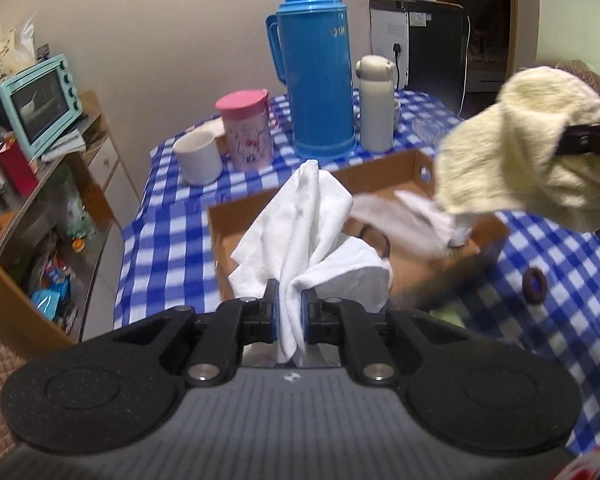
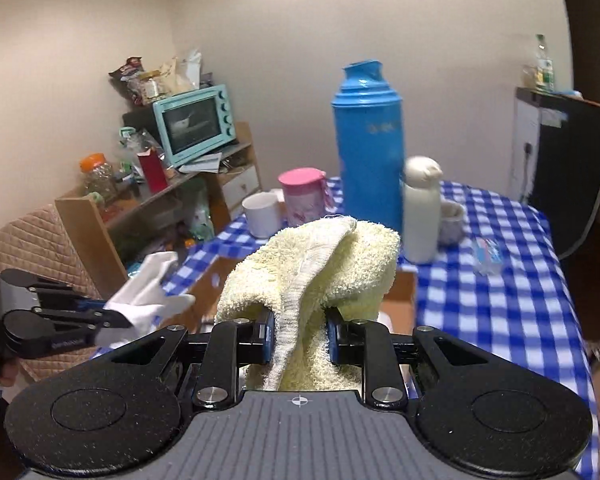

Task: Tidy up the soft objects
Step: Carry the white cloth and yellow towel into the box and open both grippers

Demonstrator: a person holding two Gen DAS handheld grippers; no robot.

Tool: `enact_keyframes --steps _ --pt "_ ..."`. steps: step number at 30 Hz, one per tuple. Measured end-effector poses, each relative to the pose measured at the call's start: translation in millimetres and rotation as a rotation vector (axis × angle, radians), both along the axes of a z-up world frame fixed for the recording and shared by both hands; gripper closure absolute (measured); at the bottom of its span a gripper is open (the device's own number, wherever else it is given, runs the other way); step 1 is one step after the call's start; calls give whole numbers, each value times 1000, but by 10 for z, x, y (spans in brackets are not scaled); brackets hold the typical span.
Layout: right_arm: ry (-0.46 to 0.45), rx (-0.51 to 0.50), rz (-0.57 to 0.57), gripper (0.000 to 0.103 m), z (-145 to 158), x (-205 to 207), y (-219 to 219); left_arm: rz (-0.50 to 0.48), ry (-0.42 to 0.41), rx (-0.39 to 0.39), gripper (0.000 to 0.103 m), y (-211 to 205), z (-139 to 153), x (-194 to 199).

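Left wrist view shows the left claw clamped on a bunched white cloth, which stands up from the jaws over the near side of an open cardboard box on the blue-checked desk. Another pale cloth already lies inside the box. The right claw pinches a folded yellow towel, held in the air at the right of the box, apparently above its edge.

The step in hand looks like dropping both pieces into the box. To do it well, each claw should be brought over the box's middle and lowered before it lets go, so loose corners do not drape over the walls. One at a time is safer, since the two bundles are close together.

Both claws point forward and roughly level, towards the blue thermos and cups at the back. A small brown ring lies on the desk, right of the box.
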State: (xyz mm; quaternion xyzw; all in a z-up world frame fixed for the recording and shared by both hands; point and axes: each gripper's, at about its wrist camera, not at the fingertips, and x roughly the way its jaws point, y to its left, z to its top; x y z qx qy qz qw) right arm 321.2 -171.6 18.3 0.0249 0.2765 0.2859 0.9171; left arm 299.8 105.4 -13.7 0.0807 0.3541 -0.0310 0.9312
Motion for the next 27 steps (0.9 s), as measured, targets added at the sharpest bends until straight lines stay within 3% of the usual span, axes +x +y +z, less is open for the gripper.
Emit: enact_keyframes --steps 6,14,21,27 --pt "30 -4 12 78 -124 489 330 -24 9 -17 93 -11 -26 461" --pt "149 -74 -19 78 -611 1061 641 -30 114 -4 93 -43 -397 1036" --pt "224 -187 -50 78 -1138 1301 865 -30 212 35 93 -68 -832 1354" --pt "238 -248 -50 78 -1389 1398 969 -42 254 47 93 -105 -1015 1472"
